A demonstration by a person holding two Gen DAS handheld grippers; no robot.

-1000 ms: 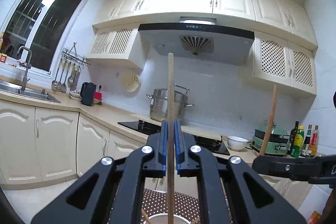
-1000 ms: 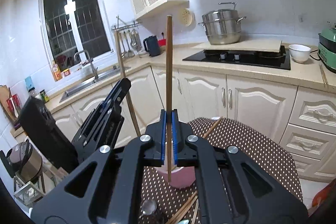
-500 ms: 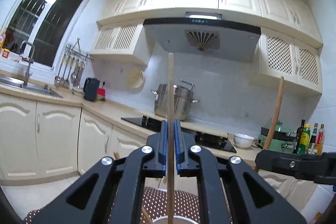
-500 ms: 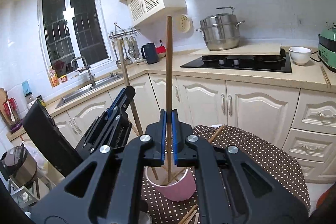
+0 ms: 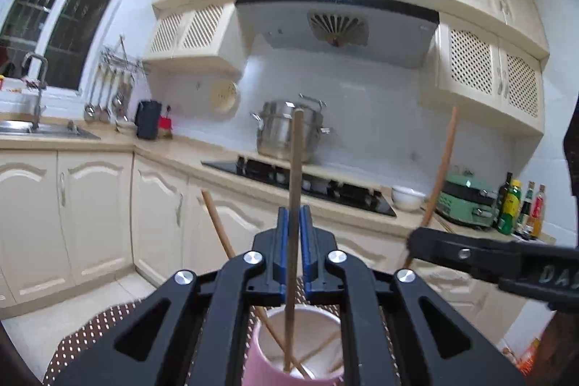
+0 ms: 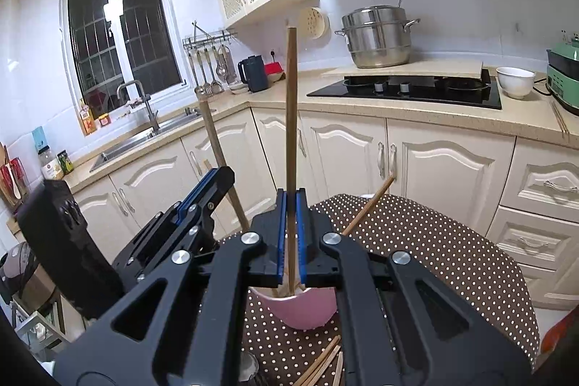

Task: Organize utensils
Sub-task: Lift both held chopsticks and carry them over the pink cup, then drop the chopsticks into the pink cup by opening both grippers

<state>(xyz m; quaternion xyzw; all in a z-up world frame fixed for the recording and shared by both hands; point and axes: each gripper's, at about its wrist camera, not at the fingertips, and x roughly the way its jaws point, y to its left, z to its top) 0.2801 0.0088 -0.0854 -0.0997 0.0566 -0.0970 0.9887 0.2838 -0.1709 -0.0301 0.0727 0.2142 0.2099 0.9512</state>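
Where right wrist looks: spare chopsticks on cloth

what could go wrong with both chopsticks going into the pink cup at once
Both grippers crowd over one pink cup, so the left gripper and right gripper could knock together. Chopsticks already leaning inside might block the held chopstick. A sideways push could tip the cup.

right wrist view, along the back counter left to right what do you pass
sink tap → hanging ladles → dark kettle → steel steamer pot → black hob → white bowl → green cooker
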